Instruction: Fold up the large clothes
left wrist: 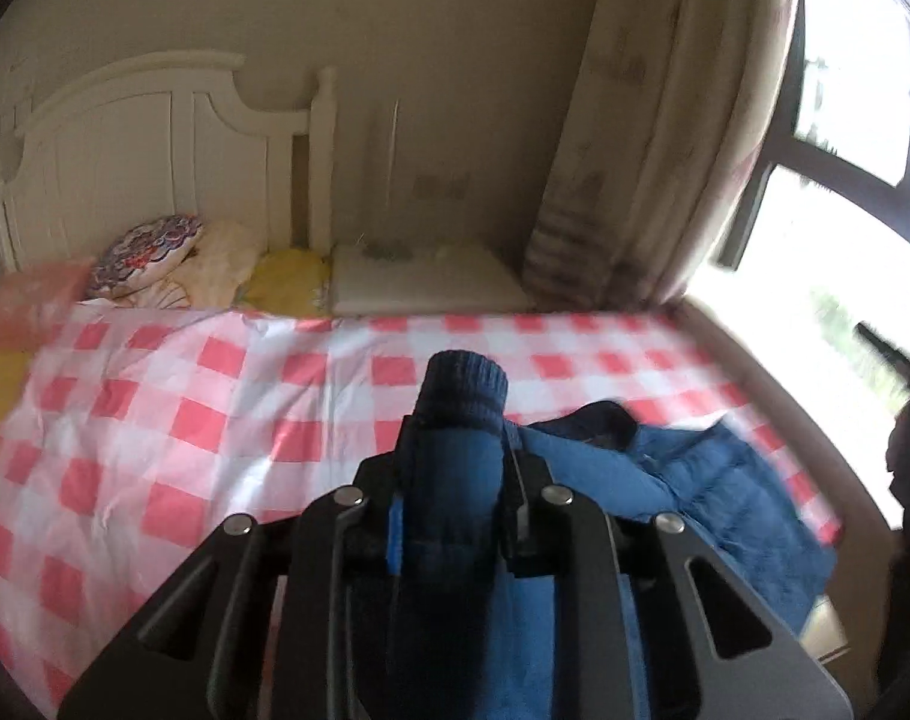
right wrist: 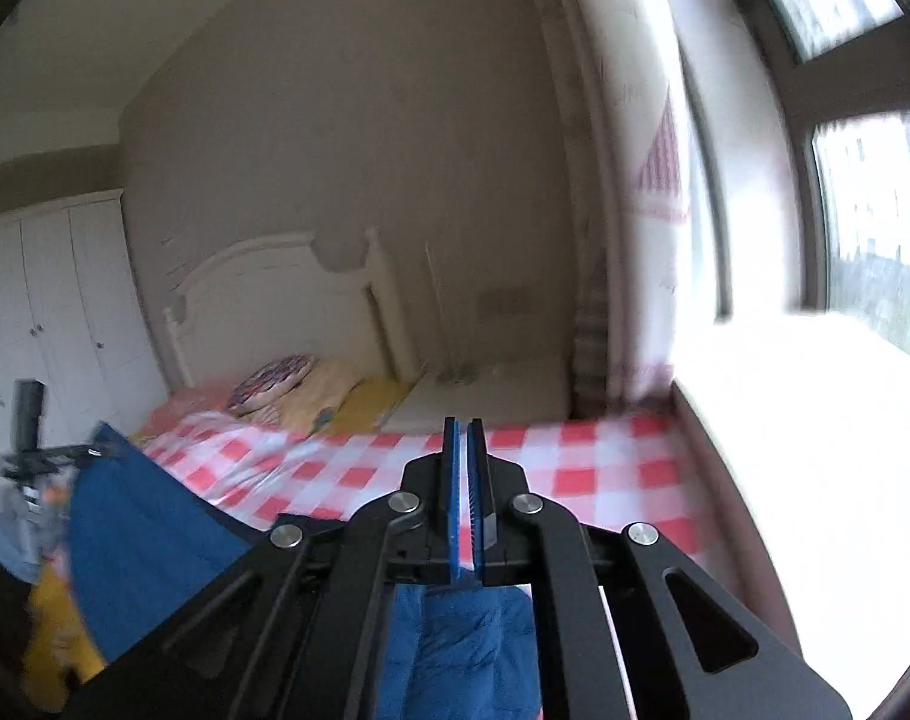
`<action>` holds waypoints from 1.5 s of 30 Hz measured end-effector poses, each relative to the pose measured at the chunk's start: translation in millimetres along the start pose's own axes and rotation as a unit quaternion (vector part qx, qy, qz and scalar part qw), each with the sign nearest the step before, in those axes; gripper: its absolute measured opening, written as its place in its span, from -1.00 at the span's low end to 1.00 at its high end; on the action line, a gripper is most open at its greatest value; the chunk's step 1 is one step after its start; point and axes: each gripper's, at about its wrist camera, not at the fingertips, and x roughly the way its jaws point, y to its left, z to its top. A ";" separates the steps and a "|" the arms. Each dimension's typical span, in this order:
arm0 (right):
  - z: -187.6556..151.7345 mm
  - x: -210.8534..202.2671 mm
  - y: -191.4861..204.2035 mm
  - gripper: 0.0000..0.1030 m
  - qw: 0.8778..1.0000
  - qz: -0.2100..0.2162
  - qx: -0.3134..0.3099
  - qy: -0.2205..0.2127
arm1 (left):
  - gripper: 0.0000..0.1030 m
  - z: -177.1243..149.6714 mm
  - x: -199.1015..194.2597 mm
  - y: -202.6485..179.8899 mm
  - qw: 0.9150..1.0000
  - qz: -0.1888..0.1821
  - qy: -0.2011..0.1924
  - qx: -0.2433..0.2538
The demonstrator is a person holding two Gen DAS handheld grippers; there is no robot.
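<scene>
A blue padded jacket (left wrist: 712, 480) lies bunched on the red-and-white checked bedsheet (left wrist: 215, 420). My left gripper (left wrist: 457, 426) is shut on one sleeve, whose dark ribbed cuff (left wrist: 466, 384) sticks out past the fingertips. In the right wrist view my right gripper (right wrist: 463, 426) has its blue pads pressed together. Blue jacket fabric (right wrist: 460, 648) comes out from under their near end and hangs below. At the left of that view more of the jacket (right wrist: 149, 540) is raised off the bed.
A white headboard (left wrist: 143, 168) and patterned pillows (left wrist: 149, 252) stand at the bed's far end, with a white bedside table (left wrist: 425, 282) beside them. A curtain (left wrist: 634, 150) and a bright window (left wrist: 844, 120) line the right side. White wardrobe doors (right wrist: 53, 312) stand far left.
</scene>
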 end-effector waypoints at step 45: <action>-124.7 194.8 -56.8 -0.77 0.966 -0.121 0.078 0.217 | -0.31 -62.6 186.4 29.9 0.973 0.180 0.139 -0.045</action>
